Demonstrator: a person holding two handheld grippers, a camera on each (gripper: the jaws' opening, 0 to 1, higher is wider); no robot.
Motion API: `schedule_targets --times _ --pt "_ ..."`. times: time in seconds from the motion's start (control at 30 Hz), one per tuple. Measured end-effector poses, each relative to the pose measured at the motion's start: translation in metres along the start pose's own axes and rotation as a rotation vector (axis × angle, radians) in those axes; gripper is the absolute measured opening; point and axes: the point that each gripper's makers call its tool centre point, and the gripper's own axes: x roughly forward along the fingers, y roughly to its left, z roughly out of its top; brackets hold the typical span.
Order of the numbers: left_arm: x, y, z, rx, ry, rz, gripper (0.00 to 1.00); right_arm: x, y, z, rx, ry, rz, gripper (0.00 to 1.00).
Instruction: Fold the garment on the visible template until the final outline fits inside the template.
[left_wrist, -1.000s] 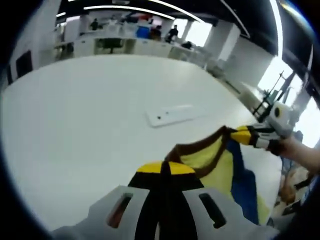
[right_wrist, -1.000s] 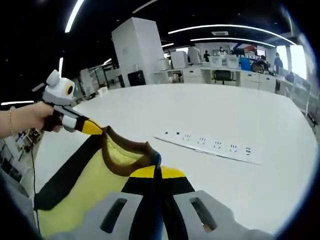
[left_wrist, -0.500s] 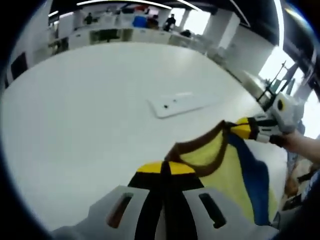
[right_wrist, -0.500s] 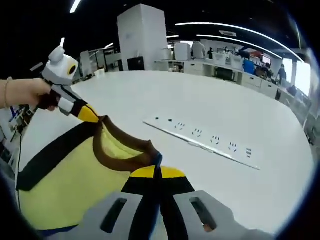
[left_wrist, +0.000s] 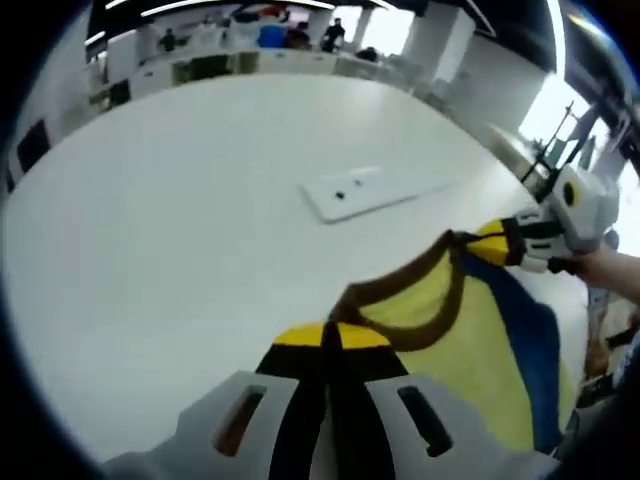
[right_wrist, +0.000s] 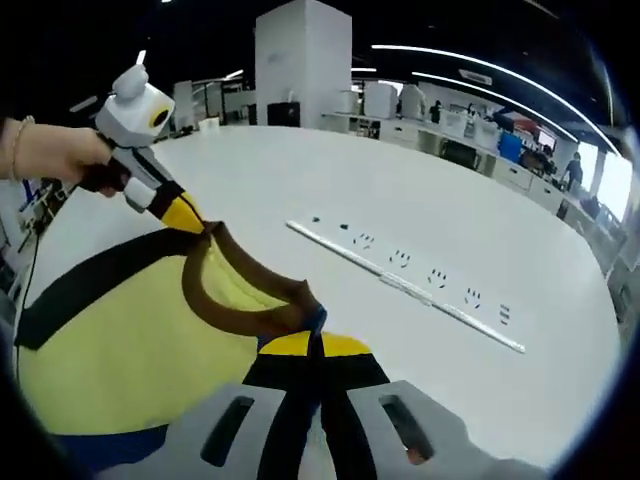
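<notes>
A yellow garment (left_wrist: 470, 345) with a brown collar (left_wrist: 400, 290) and a blue part hangs stretched between both grippers above the white table (left_wrist: 170, 200). In the left gripper view my left gripper (left_wrist: 332, 332) is shut on the collar's near end. My right gripper (left_wrist: 482, 240) is shut on the far shoulder, with a hand behind it. In the right gripper view my right gripper (right_wrist: 315, 342) is shut on the collar (right_wrist: 235, 295). My left gripper (right_wrist: 197, 224) pinches the other shoulder. The garment (right_wrist: 120, 345) shows a black band along its upper left edge there.
A long white power strip (right_wrist: 410, 285) lies on the table (right_wrist: 470, 220) beyond the garment, also seen as power strip (left_wrist: 375, 188). Desks, chairs and people stand far back in the room. A person's hand (right_wrist: 50, 160) holds the left gripper.
The garment has spread wider between the grippers, and more of its yellow face shows. Both views have tilted down toward the table, and each view's other gripper sits a little higher.
</notes>
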Motion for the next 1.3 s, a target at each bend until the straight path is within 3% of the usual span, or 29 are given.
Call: schedule_targets --times 0.4,0.93,1.3 --pt "0.004 0.002 -0.001 0.000 0.002 0.001 0.00 0.005 -0.002 -0.006 -0.019 0.017 0.003 0.01" --pt "0.007 0.005 -0.001 -0.006 0.005 0.012 0.01 0.007 -0.005 -0.006 0.029 0.023 0.006 0.04" --pt "-0.006 0.004 0.004 0.025 -0.005 0.026 0.10 -0.011 -0.021 0.004 0.071 -0.010 -0.041 0.10"
